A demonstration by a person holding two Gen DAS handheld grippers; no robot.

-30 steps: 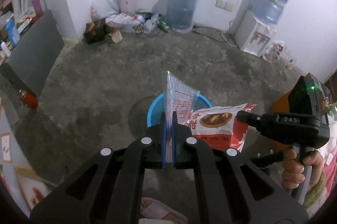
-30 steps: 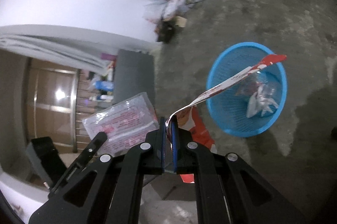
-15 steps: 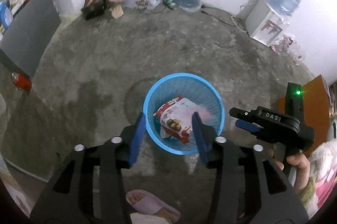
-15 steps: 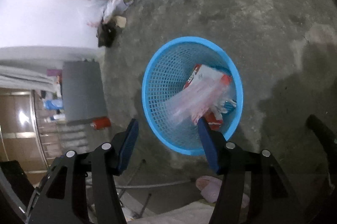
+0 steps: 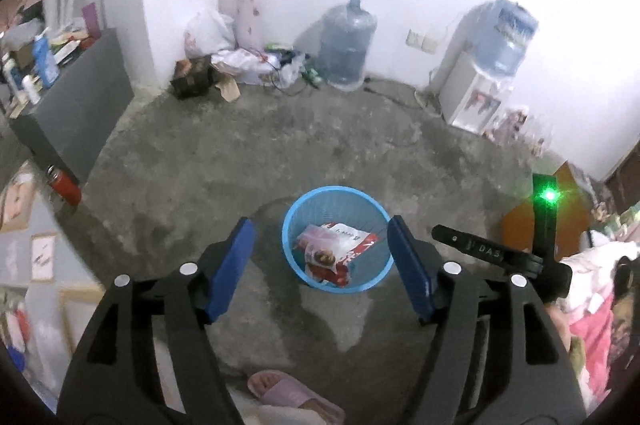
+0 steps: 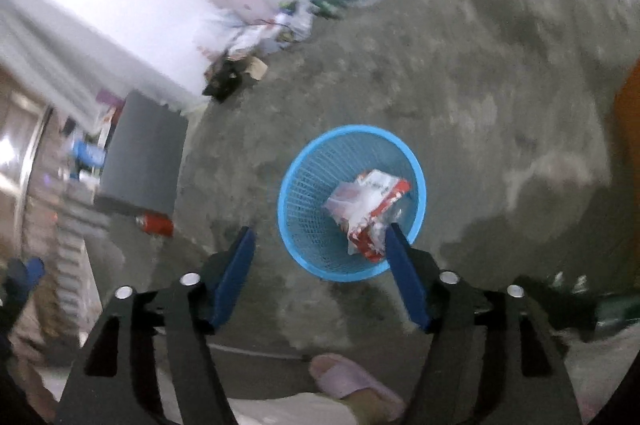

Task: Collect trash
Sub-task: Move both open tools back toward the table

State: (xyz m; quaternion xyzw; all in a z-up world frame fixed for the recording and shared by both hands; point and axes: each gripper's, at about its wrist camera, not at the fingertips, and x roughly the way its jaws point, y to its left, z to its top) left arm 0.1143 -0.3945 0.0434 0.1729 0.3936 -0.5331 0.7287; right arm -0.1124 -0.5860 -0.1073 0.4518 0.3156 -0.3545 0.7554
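A blue mesh basket [image 5: 294, 221] [image 6: 312, 185] stands on the concrete floor. Inside it lie a red-and-white snack wrapper [image 5: 352, 241] [image 6: 384, 189] and a clear plastic bag [image 5: 310, 239] [image 6: 344, 203]. My left gripper [image 5: 320, 243] hangs above the basket, its jaws opening with nothing between them. My right gripper [image 6: 320, 247] is also above the basket, its jaws opening and empty. In the left wrist view the right gripper's black body [image 5: 500, 253] with a green light shows at the right.
A pink slipper [image 5: 292, 395] [image 6: 356, 381] is near the bottom edge. A red can [image 5: 64, 185] [image 6: 156, 223] lies by a grey cabinet [image 5: 76, 105] [image 6: 144, 157]. Water jugs [image 5: 346, 43], a dispenser [image 5: 476, 93] and a rubbish pile [image 5: 240, 65] line the far wall.
Both grippers let go: the clear bag and the snack wrapper dropped into the basket. Both sets of jaws widened, and both grippers rose away from the basket.
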